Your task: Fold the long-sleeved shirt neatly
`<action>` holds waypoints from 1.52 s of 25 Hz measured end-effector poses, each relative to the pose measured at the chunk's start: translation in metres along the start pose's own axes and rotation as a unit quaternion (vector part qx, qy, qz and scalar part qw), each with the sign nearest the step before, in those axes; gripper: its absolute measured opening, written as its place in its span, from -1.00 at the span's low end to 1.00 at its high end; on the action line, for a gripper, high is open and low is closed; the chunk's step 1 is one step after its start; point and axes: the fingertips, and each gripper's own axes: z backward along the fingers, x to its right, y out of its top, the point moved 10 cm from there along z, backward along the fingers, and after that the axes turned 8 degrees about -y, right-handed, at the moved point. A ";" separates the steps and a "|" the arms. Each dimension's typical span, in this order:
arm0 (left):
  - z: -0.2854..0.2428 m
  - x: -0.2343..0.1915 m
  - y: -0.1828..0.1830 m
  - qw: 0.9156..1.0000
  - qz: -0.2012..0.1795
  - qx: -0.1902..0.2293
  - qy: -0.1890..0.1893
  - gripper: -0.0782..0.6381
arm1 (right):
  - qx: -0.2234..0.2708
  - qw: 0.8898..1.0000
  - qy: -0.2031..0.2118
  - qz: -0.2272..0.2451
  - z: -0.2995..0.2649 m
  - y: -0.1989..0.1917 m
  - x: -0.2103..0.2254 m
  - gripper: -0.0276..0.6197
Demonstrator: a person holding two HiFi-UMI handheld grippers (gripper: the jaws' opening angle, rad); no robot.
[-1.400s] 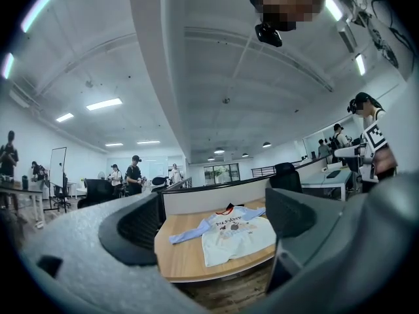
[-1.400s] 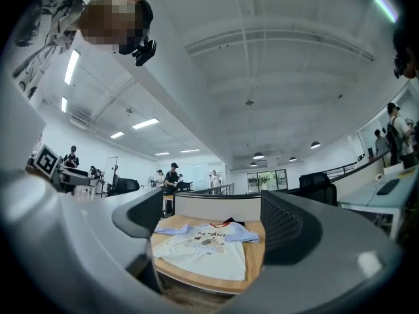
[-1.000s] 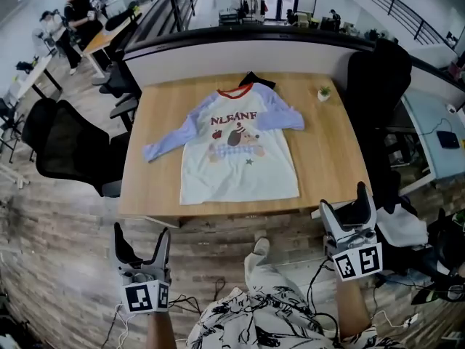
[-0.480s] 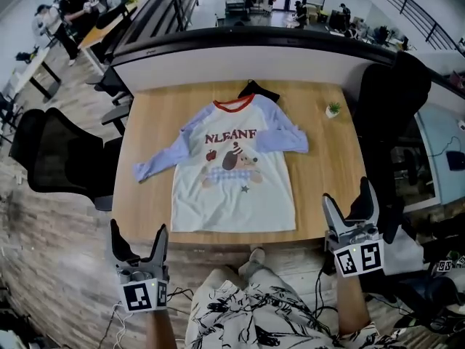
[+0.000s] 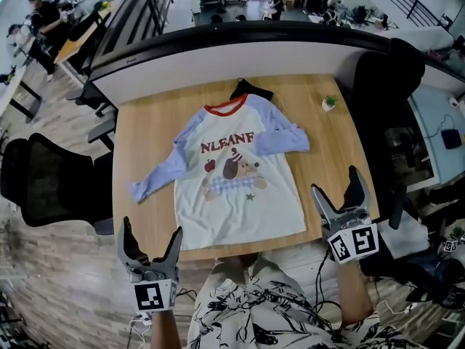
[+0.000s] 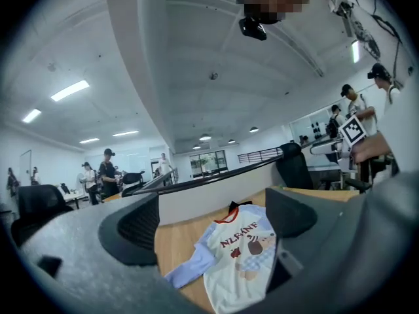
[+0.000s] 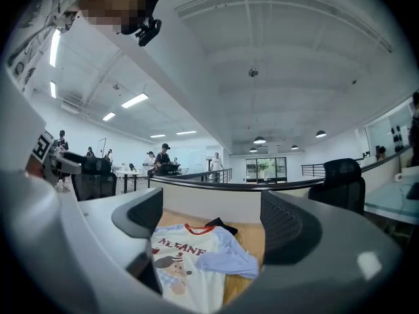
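Head view: we see the long-sleeved shirt [image 5: 236, 184] lying flat, print up, at the centre of the wooden table [image 5: 145, 137], one sleeve reaching lower left. We hold the left gripper [image 5: 151, 243] at lower left and the right gripper [image 5: 338, 195] at lower right, near the table's front edge. Both have their fingers apart and empty.

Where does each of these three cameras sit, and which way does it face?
Head view: on the person's head, steeply down at the shirt on the table; left gripper and right gripper show.
Left gripper view: on the left gripper, forward between its open jaws toward the shirt.
Right gripper view: on the right gripper, likewise.
Shared: the shirt.
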 end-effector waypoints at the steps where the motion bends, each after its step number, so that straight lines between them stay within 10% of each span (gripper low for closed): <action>1: -0.009 -0.005 -0.002 1.000 -0.005 -0.002 -0.020 0.61 | -0.006 1.000 -0.002 0.005 -0.007 -0.004 -0.005 0.50; 9: -0.086 -0.019 -0.026 0.992 0.002 -0.015 -0.128 0.61 | -0.083 0.993 0.059 0.060 -0.087 -0.046 -0.028 0.48; 14: -0.138 0.006 -0.049 0.988 0.029 -0.040 -0.149 0.61 | -0.155 0.965 0.173 0.122 -0.167 -0.083 -0.015 0.47; 17: -0.167 0.024 -0.065 0.985 0.044 -0.056 -0.156 0.61 | -0.208 0.932 0.251 0.160 -0.213 -0.114 -0.009 0.43; 27: -0.259 0.071 -0.135 0.973 0.036 -0.118 -0.196 0.62 | -0.350 0.765 0.448 0.301 -0.325 -0.232 -0.023 0.33; 38: -0.312 0.068 -0.212 0.967 0.078 -0.191 -0.147 0.64 | -0.384 0.693 0.501 0.350 -0.359 -0.284 -0.034 -0.74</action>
